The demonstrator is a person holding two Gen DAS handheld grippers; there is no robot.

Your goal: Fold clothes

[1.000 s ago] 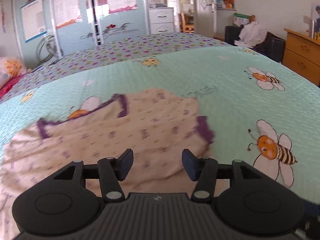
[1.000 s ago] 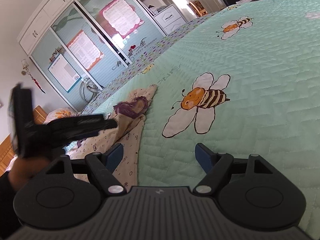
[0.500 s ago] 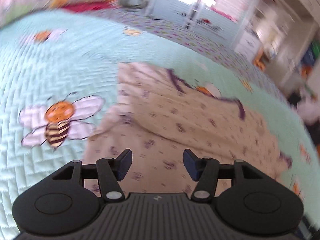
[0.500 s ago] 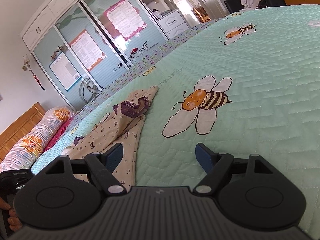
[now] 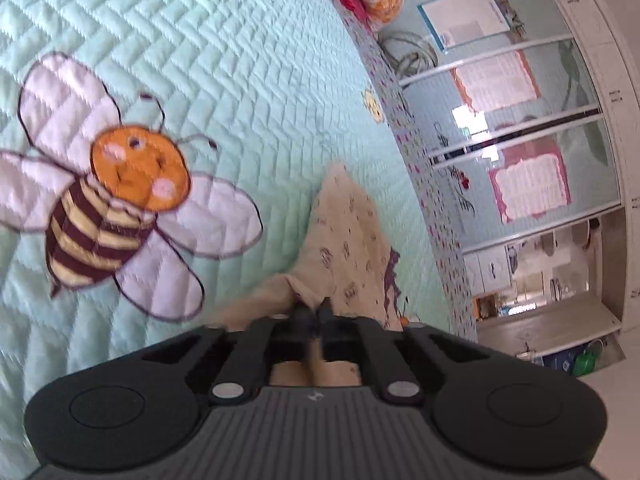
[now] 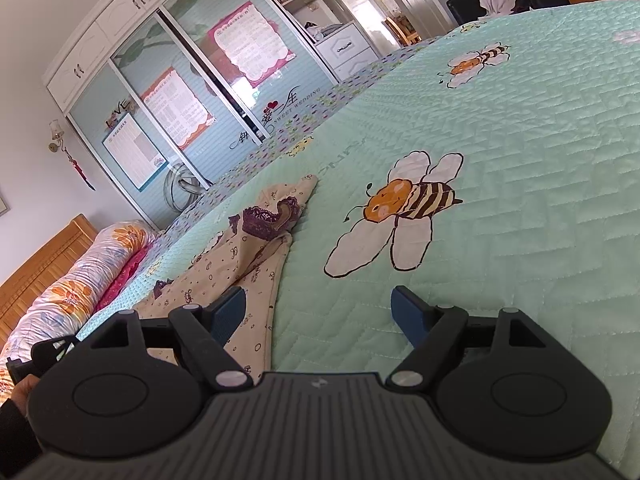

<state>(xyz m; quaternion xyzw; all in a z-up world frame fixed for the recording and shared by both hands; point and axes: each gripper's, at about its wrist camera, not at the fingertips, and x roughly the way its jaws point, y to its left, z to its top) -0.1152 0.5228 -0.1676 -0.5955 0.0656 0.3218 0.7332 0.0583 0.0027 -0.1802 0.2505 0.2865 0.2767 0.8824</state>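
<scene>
Garment (image 6: 256, 264), beige w/ small prints & purple lace trim, lies spread on mint quilted bee bedspread (image 6: 520, 160), left of the near bee motif (image 6: 404, 208). Left gripper (image 5: 314, 314) has just snapped closed, jaws pinching a beige fabric edge (image 5: 304, 292) at the garment's near left end. Right gripper (image 6: 318, 310) hangs spread wide over the garment's near right edge & bare quilt, nothing btwn its jaws. No containers in view.
</scene>
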